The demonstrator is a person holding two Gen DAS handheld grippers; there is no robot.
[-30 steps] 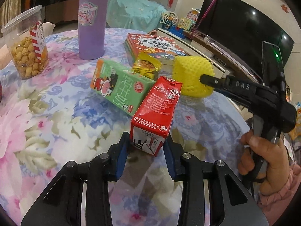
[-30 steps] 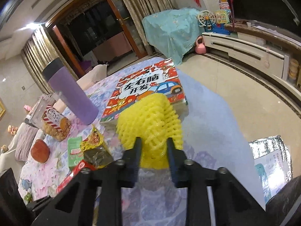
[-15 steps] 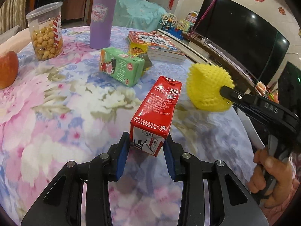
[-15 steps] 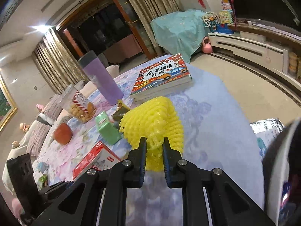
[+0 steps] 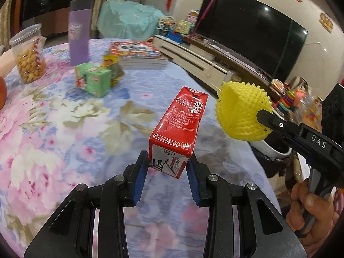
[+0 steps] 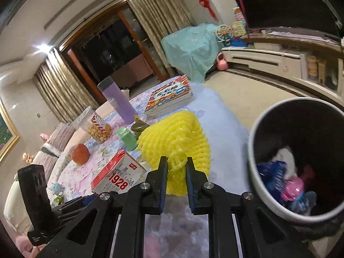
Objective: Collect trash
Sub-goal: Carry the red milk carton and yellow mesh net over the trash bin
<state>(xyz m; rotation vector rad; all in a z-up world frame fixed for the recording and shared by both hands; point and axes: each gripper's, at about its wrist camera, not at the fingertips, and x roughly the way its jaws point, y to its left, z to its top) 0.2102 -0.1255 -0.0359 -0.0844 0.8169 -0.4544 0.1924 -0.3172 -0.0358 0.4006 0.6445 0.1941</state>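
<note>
The left hand-held gripper (image 5: 167, 173) is clamped on the bottom end of a red milk carton (image 5: 179, 129). The carton's long axis runs straight away from the fingers toward the upper middle of the left wrist frame, and it is held clear above the flowered tabletop (image 5: 53, 133). The right hand-held gripper (image 6: 175, 177) pinches the gathered neck of a yellow foam fruit net (image 6: 174, 142), which bulges out ahead of the blue pads.

What the coming move turns on is the trash bin (image 6: 255, 133). In the right wrist view its dark mouth fills the right side of the frame, just beside and lower than the net, with blue, pink and white rubbish already inside. The right hand-held gripper looks the nearer of the two: the net lies just left of the rim, so a short swing toward the right of that frame should bring it over the opening. In the left wrist view only a bit of pale rim shows beneath the net at the right, so the carton probably has farther to travel, rightward past the tabletop's edge.

A green carton (image 5: 94, 81) and a crumpled wrapper (image 5: 114, 68) lie uncollected in the upper left of the left wrist frame.
</note>
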